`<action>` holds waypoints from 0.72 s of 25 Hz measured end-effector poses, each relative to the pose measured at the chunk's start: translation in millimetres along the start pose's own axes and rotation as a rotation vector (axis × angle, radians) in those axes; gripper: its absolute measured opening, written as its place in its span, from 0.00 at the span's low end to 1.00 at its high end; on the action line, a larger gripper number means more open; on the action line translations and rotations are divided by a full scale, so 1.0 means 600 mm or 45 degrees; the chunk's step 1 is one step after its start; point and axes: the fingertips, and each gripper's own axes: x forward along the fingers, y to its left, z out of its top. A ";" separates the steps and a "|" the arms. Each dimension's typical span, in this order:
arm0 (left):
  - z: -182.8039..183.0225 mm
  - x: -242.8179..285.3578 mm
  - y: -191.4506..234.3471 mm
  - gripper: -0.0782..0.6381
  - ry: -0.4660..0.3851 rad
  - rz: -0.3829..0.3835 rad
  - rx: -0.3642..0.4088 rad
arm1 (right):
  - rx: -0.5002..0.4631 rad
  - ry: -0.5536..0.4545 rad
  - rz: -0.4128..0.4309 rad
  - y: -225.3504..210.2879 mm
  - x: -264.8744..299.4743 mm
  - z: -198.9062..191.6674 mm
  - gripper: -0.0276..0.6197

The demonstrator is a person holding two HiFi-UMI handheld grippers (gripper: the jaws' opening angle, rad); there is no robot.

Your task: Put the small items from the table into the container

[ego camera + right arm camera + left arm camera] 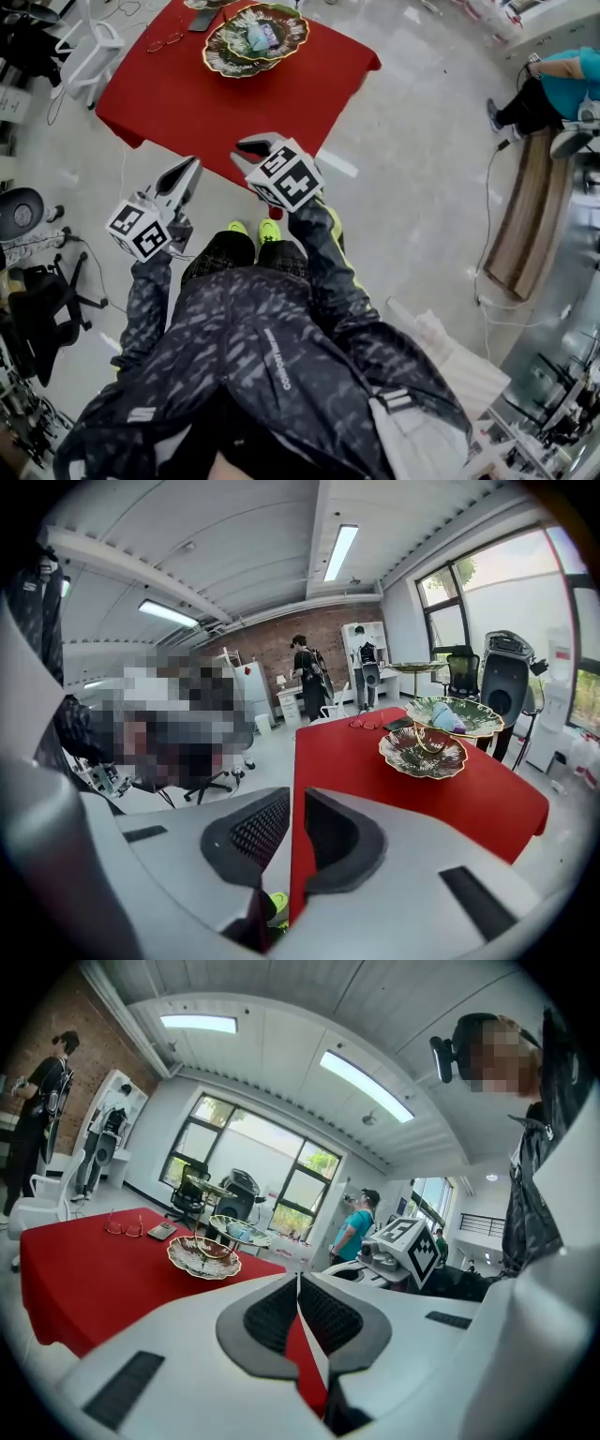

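**A:** Gold-rimmed tiered dish (220,58): where is it set?
**B:** On the red table (187,103), toward its far side. A blue item (261,37) is held in the upper tier.
**A:** And the small things?
**B:** Glasses (165,42) and a phone (202,19) are seen on the cloth beside the dish.
**A:** The grippers?
**B:** Both are held at the table's near edge, well apart from the dish. The left gripper (192,167) is pressed together at its tips. The right gripper (251,146) is kept a narrow slit apart, with nothing in it.
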 end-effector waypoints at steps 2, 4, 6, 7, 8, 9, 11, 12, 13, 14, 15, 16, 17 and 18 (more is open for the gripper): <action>0.002 0.006 -0.007 0.13 -0.002 -0.012 0.008 | 0.013 -0.002 0.000 0.002 -0.005 -0.008 0.12; 0.002 0.007 -0.014 0.13 -0.003 -0.022 0.012 | 0.028 -0.011 -0.012 0.001 -0.014 -0.015 0.11; 0.002 0.007 -0.019 0.13 -0.008 -0.027 0.013 | 0.040 -0.023 -0.029 -0.003 -0.022 -0.018 0.08; 0.001 0.005 -0.020 0.13 -0.011 -0.025 0.014 | 0.042 -0.023 -0.032 -0.003 -0.023 -0.021 0.08; -0.001 0.002 -0.020 0.13 -0.014 -0.021 0.015 | 0.041 -0.018 -0.031 -0.001 -0.024 -0.024 0.08; -0.003 -0.002 -0.020 0.13 -0.018 -0.017 0.013 | 0.038 -0.012 -0.028 0.002 -0.023 -0.027 0.08; -0.005 -0.010 -0.022 0.13 -0.026 -0.008 0.005 | 0.031 -0.001 -0.024 0.008 -0.023 -0.034 0.08; -0.007 -0.014 -0.021 0.13 -0.027 -0.005 0.003 | 0.029 0.001 -0.021 0.011 -0.022 -0.035 0.08; -0.009 -0.018 -0.019 0.13 -0.028 0.000 0.001 | 0.025 0.001 -0.016 0.014 -0.021 -0.035 0.08; -0.012 -0.022 -0.016 0.13 -0.031 0.003 -0.001 | 0.019 0.002 -0.012 0.017 -0.019 -0.034 0.08; -0.013 -0.025 -0.014 0.13 -0.036 0.006 -0.004 | 0.011 0.002 -0.008 0.020 -0.017 -0.033 0.08; -0.012 -0.027 -0.013 0.13 -0.042 0.007 -0.005 | 0.003 0.001 -0.006 0.022 -0.017 -0.031 0.08; -0.010 -0.027 -0.013 0.13 -0.049 0.009 -0.005 | -0.006 -0.002 -0.005 0.025 -0.018 -0.029 0.08; -0.008 -0.027 -0.014 0.13 -0.056 0.010 -0.004 | -0.013 -0.010 -0.005 0.028 -0.020 -0.026 0.08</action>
